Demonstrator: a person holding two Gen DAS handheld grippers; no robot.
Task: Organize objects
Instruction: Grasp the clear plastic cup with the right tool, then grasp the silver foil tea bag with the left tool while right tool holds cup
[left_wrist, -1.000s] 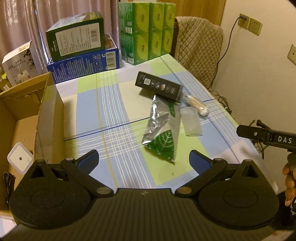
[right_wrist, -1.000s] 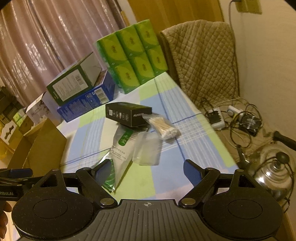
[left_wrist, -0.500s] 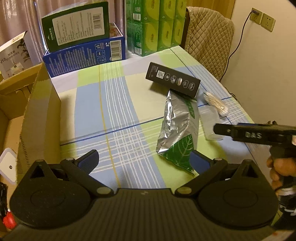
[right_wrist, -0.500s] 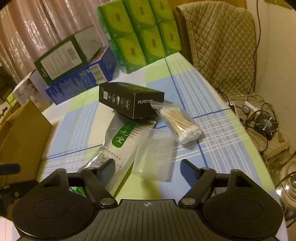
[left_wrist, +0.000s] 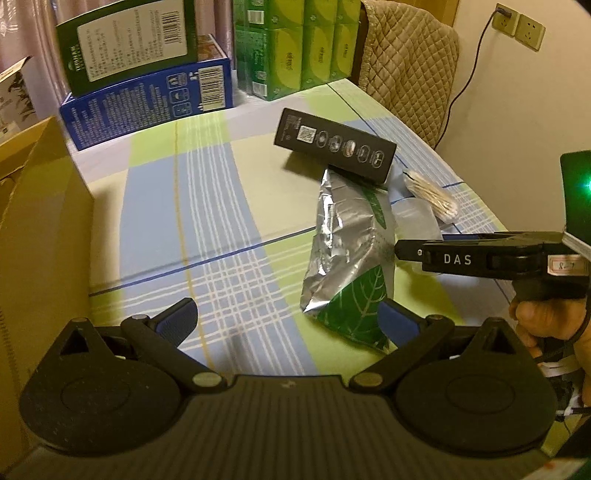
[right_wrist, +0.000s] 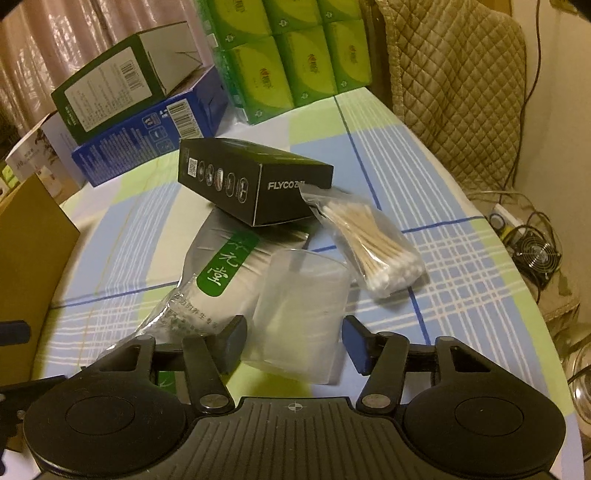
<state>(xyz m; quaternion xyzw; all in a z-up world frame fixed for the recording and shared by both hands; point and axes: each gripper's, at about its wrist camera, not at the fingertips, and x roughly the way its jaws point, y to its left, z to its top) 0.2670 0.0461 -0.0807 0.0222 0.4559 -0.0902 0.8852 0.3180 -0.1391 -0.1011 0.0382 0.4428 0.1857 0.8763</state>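
Because you want the clear plastic cup (right_wrist: 301, 314) next, your right tongs (right_wrist: 293, 349) sit wide around it, not squeezing yet. It lies on the worktop (right_wrist: 424, 192) beside the foil tea bag (right_wrist: 218, 280). Your left tongs (left_wrist: 288, 323) wait wide and empty near the cardboard box (left_wrist: 40, 236).

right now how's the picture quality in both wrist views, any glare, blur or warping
Left wrist view: dim yellowish room light, glare streaks on the crinkled silver foil pouch with a green leaf, a green flare at the right edge, fisheye bending of the brown cardboard box. Right wrist view: the frosted clear plastic container looks hazy, and the checked tablecloth curves away.
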